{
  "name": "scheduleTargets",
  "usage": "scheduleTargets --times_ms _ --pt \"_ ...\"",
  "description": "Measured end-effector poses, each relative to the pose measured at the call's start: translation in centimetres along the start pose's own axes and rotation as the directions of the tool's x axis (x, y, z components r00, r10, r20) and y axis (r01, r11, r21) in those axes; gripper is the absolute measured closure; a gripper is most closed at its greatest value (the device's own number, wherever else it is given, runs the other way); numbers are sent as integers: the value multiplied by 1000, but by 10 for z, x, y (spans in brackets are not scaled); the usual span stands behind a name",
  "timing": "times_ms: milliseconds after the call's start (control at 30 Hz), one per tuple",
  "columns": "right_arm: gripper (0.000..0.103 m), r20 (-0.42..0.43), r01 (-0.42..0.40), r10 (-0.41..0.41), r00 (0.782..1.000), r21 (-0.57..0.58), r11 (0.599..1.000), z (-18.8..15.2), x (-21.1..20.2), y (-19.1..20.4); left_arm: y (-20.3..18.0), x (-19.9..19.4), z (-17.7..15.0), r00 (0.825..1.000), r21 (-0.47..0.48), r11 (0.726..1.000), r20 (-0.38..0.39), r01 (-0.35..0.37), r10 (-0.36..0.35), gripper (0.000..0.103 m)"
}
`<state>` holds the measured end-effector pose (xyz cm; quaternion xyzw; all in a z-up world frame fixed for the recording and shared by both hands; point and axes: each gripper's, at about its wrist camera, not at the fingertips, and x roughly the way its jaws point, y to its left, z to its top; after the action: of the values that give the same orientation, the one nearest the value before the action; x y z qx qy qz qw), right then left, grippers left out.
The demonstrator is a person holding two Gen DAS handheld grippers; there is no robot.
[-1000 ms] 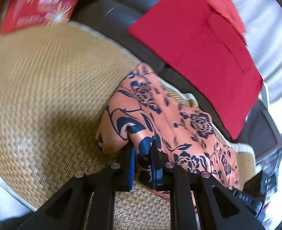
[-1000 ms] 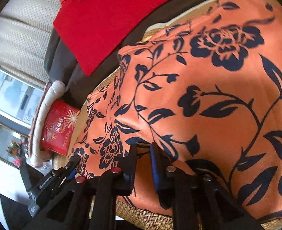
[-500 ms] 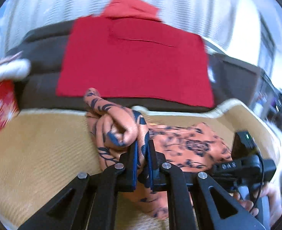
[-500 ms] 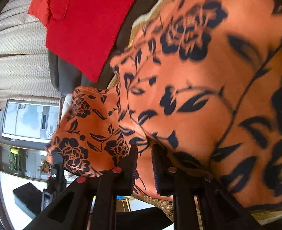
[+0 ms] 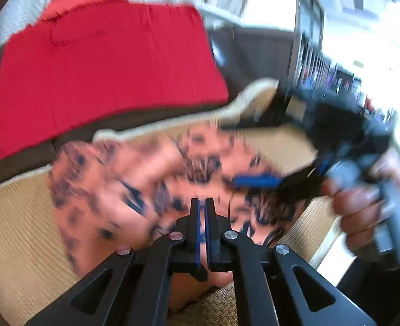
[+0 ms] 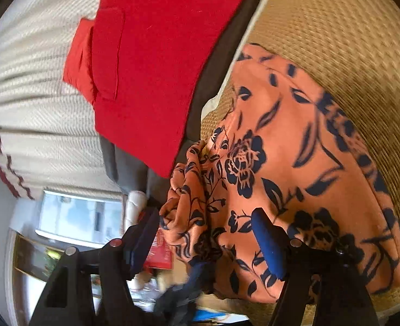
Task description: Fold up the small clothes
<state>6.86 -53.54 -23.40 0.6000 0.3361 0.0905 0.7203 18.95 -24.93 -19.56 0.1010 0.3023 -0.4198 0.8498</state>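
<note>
my left view is smeared with motion blur, blown-out window glare (image 5: 376, 40) upper right; right view sharper, daylit, soft shadows; both bent, dark at fisheye edges.

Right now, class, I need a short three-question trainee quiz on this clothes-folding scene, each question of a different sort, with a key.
1. True or false: the left gripper has its fingers spread wide apart.
2. Multiple choice: the orange floral garment lies on A) a glass table, B) a woven straw mat, C) a tiled floor.
3. Fill in: the plain folded cloth lying beyond the mat is coloured ____.

Key
1. False: its fingers are shut, pointing at the garment. The right gripper is the one whose jaws are opening, with a bunched fold of the garment between them, not pressed.
2. B
3. Red
</note>
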Motion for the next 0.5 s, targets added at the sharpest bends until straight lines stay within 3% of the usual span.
scheduleTargets --times_ms 100,167,267,300,367,433,500 --pt "29 -40 -13 11 999 -41 999 -6 21 20 38 -43 18 992 -86 996 119 -32 42 100" --pt "28 -62 -13 8 998 -88 996 -2 37 35 82 -61 19 984 -228 970 133 -83 116 96" --pt "23 -88 22 -36 995 -156 988 4 64 53 141 -57 4 983 -431 892 52 -136 176 93" --pt "22 -107 34 -53 993 -170 985 6 73 57 161 -49 -6 985 -501 853 12 -145 175 93" --pt "22 -153 54 -83 985 -186 981 9 95 59 178 -31 -21 988 -563 812 -64 -152 141 93" --pt "22 -192 58 -100 976 -212 976 8 114 63 184 -15 -30 985 -571 804 -131 -166 111 93" --pt "22 -214 85 -142 966 -257 963 1 133 70 175 0 -30 981 -539 826 -173 -165 84 93"
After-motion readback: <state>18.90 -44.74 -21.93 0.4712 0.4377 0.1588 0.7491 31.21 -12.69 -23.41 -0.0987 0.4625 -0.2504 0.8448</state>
